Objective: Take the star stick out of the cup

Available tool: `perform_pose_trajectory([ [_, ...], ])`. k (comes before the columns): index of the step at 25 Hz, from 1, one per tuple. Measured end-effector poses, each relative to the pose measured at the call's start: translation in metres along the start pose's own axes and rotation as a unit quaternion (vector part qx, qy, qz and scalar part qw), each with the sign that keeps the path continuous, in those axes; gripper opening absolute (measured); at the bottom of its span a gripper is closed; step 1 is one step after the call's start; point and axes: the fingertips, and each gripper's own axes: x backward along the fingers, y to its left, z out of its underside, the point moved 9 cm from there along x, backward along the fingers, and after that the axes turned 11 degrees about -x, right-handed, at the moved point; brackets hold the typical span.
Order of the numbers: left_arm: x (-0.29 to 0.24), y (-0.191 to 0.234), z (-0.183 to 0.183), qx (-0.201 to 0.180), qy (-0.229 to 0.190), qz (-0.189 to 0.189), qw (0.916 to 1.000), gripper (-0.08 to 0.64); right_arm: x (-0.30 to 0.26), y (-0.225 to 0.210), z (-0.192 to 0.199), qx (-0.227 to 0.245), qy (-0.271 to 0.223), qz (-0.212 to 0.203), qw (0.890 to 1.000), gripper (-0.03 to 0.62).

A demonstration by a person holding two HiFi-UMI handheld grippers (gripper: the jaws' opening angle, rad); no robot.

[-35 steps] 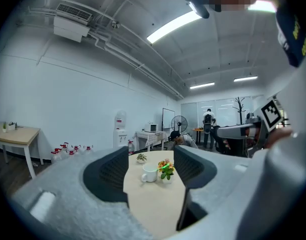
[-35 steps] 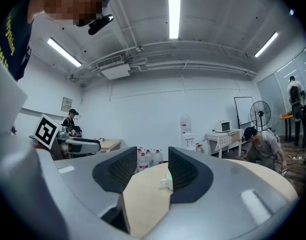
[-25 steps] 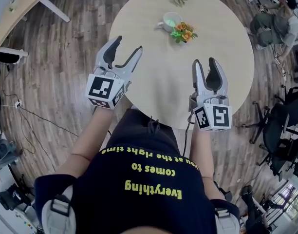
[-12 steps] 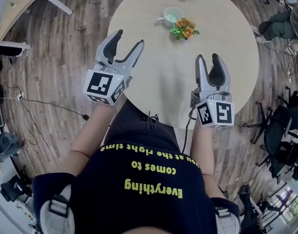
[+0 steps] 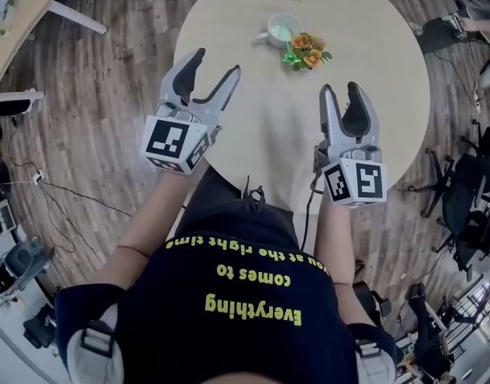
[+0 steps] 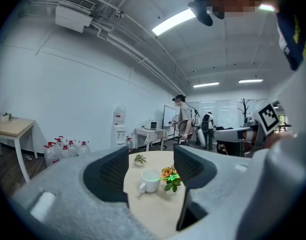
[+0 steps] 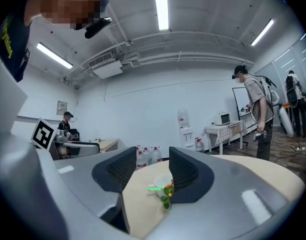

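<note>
The round table [image 5: 353,70] lies under and ahead of both tools. The left gripper [image 5: 214,64] hangs over its near edge with jaws spread wide and nothing between them. The right gripper [image 5: 339,90] is a little further in over the top, jaws likewise spread and empty.

The white cup [image 5: 281,30] stands well ahead of both sets of fingertips, ahead and to the right of the left gripper and ahead and to the left of the right one. In the left gripper view it sits framed in the gap between the jaws, but far off. An orange flower sprig [image 5: 307,52] lies just beside the cup, on the right gripper's side. The star stick [image 6: 163,178] glows green, one end in the cup and the rest leaning out toward the flowers.

This looks like the approach, with no grasp begun. The next move probably calls for carrying one gripper forward to the stick, closing on that thin shaft clear of the flowers, then drawing it out without tipping the cup.
</note>
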Motion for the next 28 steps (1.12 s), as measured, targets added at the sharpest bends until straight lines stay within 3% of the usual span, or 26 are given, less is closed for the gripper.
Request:
perform_pose_trajectory([
  [17,-0.038,0.037,0.031,0.011,0.024,0.032,0.9991,0.279,-0.058,-0.005,0.035,-0.026,0.037,0.026,0.999,0.202],
  [28,-0.058,0.04,0.047,0.016,0.034,0.043,0.9983,0.215,-0.086,-0.018,0.058,-0.043,0.069,0.032,0.996,0.204],
])
